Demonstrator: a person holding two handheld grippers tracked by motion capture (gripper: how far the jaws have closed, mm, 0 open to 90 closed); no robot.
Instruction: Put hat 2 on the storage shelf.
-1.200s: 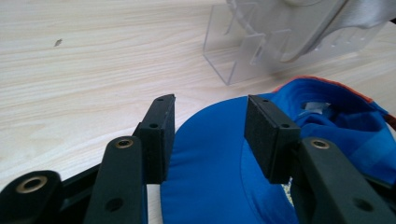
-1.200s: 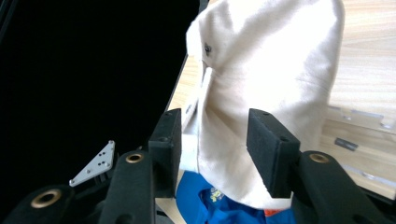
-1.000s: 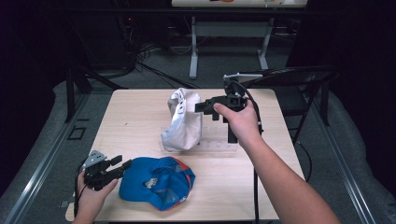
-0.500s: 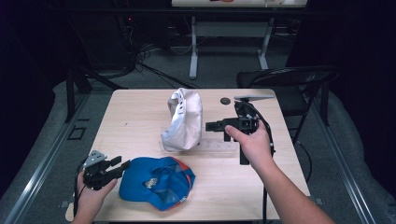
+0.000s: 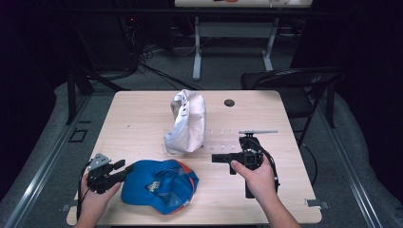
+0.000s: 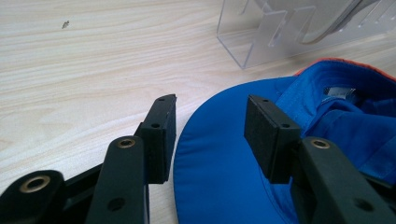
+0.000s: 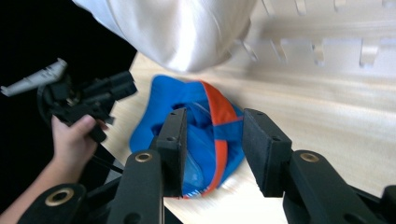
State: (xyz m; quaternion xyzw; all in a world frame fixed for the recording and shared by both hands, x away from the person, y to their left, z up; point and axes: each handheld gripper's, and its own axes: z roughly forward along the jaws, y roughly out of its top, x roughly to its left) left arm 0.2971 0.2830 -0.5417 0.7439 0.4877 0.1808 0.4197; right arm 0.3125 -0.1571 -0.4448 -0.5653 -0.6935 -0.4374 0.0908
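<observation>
Blue cap (image 5: pixel 159 185) lying upside down near the front edge of the tabletop (image 5: pixel 138 118), left of centre, orange trim showing on the side facing the right edge, brim toward the left edge. Left gripper (image 5: pixel 124 169) held low at the front-left corner, jaws spread and empty, tips just at the brim; in the left gripper view, brim (image 6: pixel 219 163) lying between and below the two open pads (image 6: pixel 161 135), not pinched, pale wood beneath. White cap (image 5: pixel 186 121) propped up on a clear acrylic stand (image 6: pixel 280 32) near the middle of the tabletop, toward the back edge; the stand's slotted clear base stretching toward the right edge. Small dark round object (image 5: pixel 229 102) near the back edge, right of centre, well apart from both caps. Right gripper (image 5: pixel 215 158) held by the right hand (image 5: pixel 256 178) over the right half of the tabletop, near the front, pointing toward the left edge, jaws spread with nothing between them, apart from both caps. In the right gripper view, blue cap framed between the open pads but farther off, white cap above it, left hand (image 7: pixel 70 140) gripping its tool at the left. Dark folding chair (image 5: pixel 294 85) beyond the back-right corner.
</observation>
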